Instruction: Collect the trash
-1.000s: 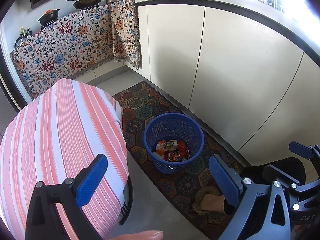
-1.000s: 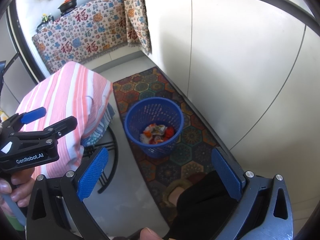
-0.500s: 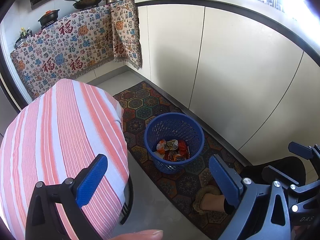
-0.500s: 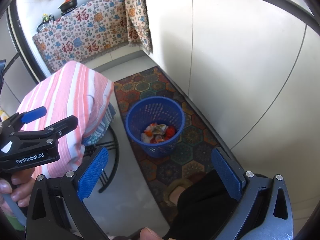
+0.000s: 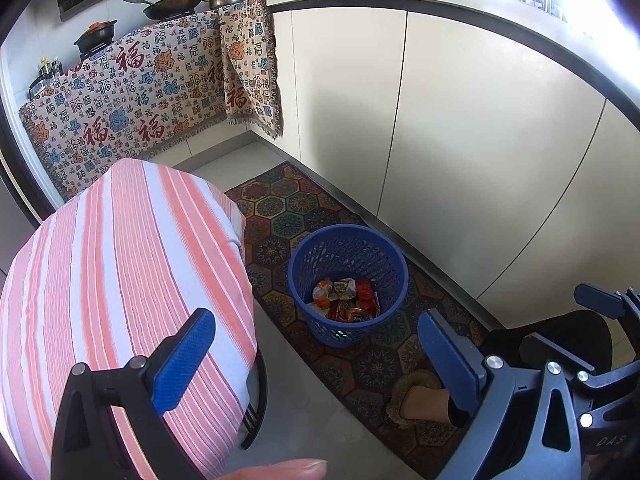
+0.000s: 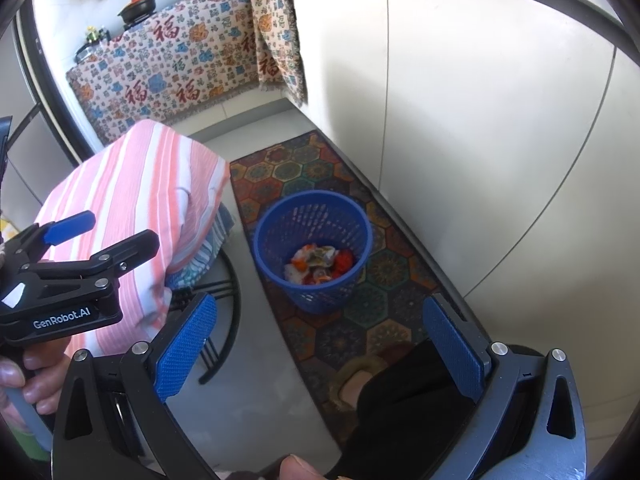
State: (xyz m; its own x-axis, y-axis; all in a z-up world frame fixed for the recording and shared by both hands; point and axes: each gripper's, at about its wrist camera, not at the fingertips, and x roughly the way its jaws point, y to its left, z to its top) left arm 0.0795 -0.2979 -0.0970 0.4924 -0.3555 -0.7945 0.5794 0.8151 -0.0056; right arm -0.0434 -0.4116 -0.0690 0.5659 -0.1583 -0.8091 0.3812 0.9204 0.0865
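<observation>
A blue mesh waste basket (image 5: 394,264) stands on a patterned floor mat (image 5: 288,204); it also shows in the right wrist view (image 6: 360,224). Crumpled wrappers (image 5: 346,298) lie at its bottom, seen too in the right wrist view (image 6: 320,262). My left gripper (image 5: 316,354) is open and empty, held above the floor in front of the basket. My right gripper (image 6: 316,344) is open and empty, also above and in front of the basket. The left gripper's body shows at the left of the right wrist view (image 6: 80,256).
A round table under a pink striped cloth (image 5: 120,264) stands left of the basket. Cream cabinet doors (image 5: 460,128) run along the right. A patterned cloth (image 5: 140,92) hangs over the far counter with pans (image 5: 172,2). The person's slippered foot (image 5: 416,396) rests on the mat.
The right wrist view has shifted slightly, so the basket sits a little to the right and higher. The left gripper is almost still. Both grippers stay open and empty.
</observation>
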